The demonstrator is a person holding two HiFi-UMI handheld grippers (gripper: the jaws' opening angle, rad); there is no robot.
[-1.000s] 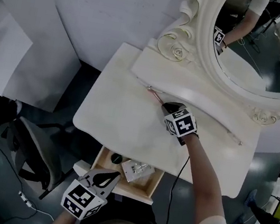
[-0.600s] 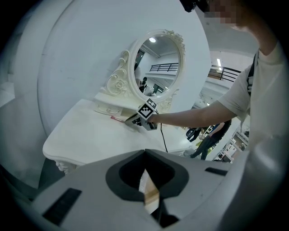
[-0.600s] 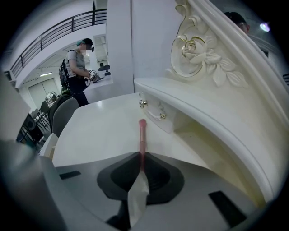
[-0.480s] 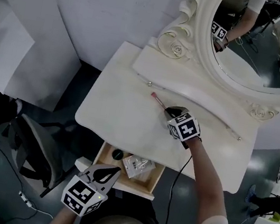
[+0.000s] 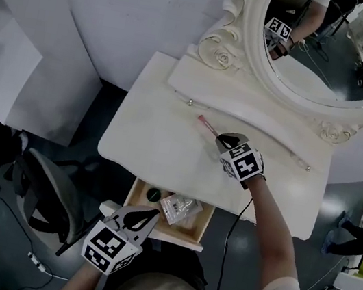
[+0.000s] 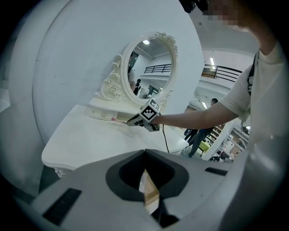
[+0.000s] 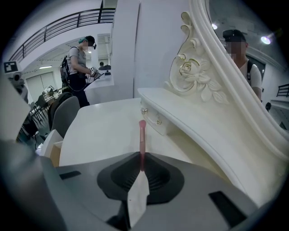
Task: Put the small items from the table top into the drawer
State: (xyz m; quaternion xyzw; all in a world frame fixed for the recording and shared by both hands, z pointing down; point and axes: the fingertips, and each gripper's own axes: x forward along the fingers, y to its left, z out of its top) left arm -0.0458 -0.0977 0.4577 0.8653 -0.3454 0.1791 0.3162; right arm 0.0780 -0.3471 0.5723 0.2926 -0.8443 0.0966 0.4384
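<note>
Cream-white dressing table (image 5: 141, 142) has its shallow wooden drawer (image 5: 203, 227) pulled open at the near edge. The left gripper (image 5: 153, 213) hangs over the drawer's near side, its jaws pressed together on nothing. Farther in, over the table top, the right gripper (image 5: 220, 136) pinches a slim pink stick (image 5: 206, 125) by one end, the free end pointing toward the oval mirror in its carved frame (image 5: 220, 49).
</note>
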